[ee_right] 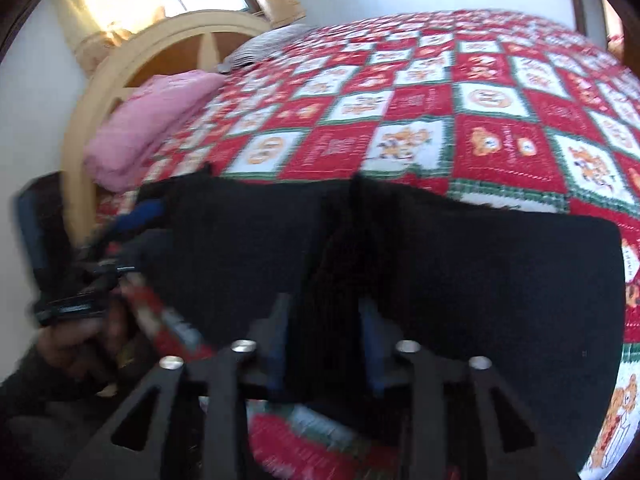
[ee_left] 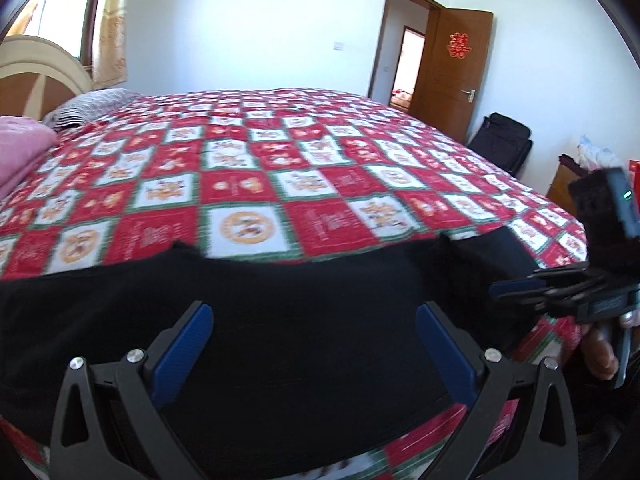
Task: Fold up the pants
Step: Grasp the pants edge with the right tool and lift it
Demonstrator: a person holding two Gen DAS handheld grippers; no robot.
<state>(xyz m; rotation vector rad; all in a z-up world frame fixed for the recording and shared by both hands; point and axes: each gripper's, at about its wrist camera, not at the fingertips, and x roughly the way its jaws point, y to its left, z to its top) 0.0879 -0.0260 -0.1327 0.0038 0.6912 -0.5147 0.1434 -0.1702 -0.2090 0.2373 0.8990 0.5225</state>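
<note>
Black pants (ee_left: 300, 300) lie spread across the near edge of the bed, and in the right wrist view the pants (ee_right: 480, 280) show a raised fold down the middle. My left gripper (ee_left: 316, 320) is open wide just above the cloth, with nothing between its fingers. My right gripper (ee_right: 326, 316) has its jaws apart with that raised fold between them; blur hides whether the pads touch it. The right gripper (ee_left: 498, 290) appears at the pants' right end, held by a hand. The left gripper (ee_right: 144, 216) is a blur at the pants' left end.
A red, white and green checked quilt (ee_left: 320, 160) covers the bed. A pink blanket (ee_right: 152, 120) and a striped pillow (ee_left: 92, 104) lie by the arched headboard (ee_right: 120, 52). A brown door (ee_left: 452, 64) stands open beyond the bed, with a black bag (ee_left: 504, 140) beside it.
</note>
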